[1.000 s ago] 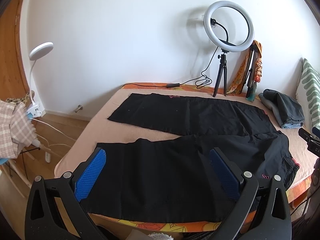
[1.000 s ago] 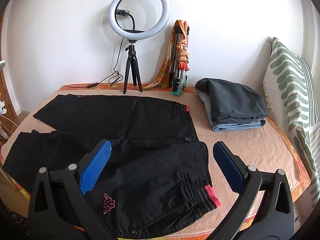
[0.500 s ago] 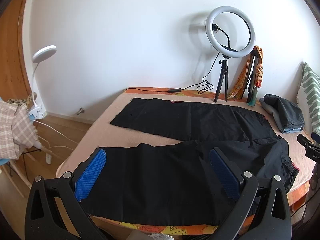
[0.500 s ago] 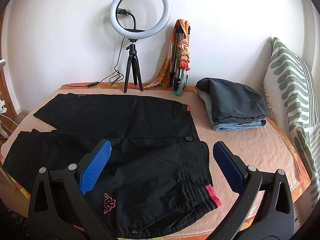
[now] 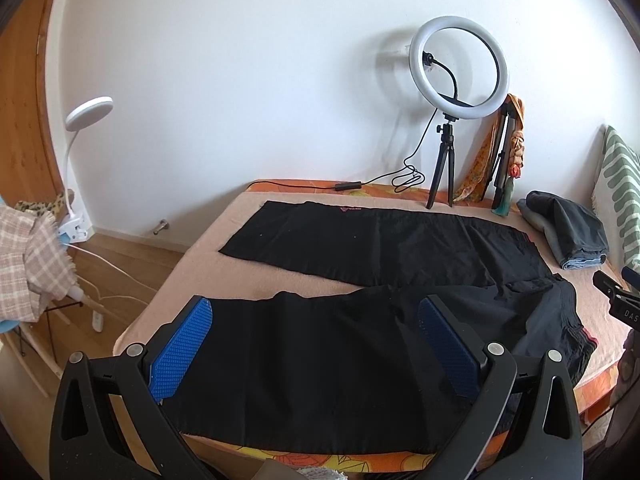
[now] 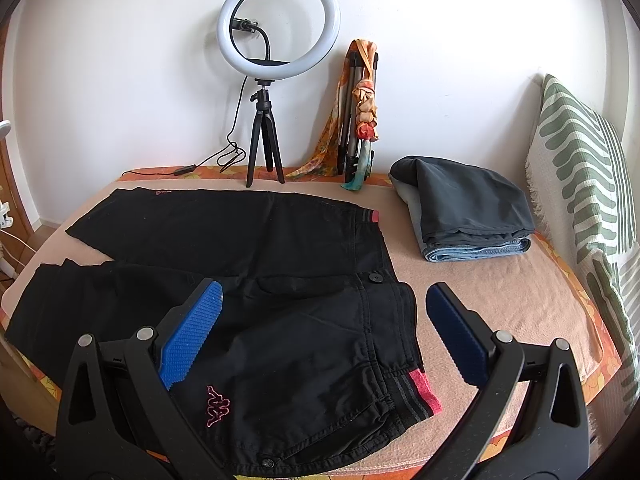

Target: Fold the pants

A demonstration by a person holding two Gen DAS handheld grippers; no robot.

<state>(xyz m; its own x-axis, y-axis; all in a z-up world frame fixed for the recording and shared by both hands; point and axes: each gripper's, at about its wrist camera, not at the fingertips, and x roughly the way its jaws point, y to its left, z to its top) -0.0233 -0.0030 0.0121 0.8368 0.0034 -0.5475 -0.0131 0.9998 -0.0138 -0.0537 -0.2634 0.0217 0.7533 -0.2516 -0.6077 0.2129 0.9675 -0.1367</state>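
Note:
Black pants (image 5: 360,280) with a pink logo lie spread flat on the peach-covered bed (image 5: 224,264), legs apart and pointing left, waistband at the right. The right wrist view shows the waist end (image 6: 280,280) with its pink and grey waistband. My left gripper (image 5: 316,320) is open and empty, held above the near leg. My right gripper (image 6: 324,308) is open and empty, held above the near hip and waistband.
A ring light on a tripod (image 6: 266,120) and a scarf-wrapped stand (image 6: 360,120) stand at the wall. Folded grey and denim clothes (image 6: 468,212) lie at the back right. A green striped cushion (image 6: 588,200) is on the right. A clip lamp (image 5: 80,160) and checked cloth (image 5: 36,256) are left of the bed.
My left gripper has risen and pulled back, so the pants sit lower and smaller in its view. The right gripper has barely moved. The pants have not moved.

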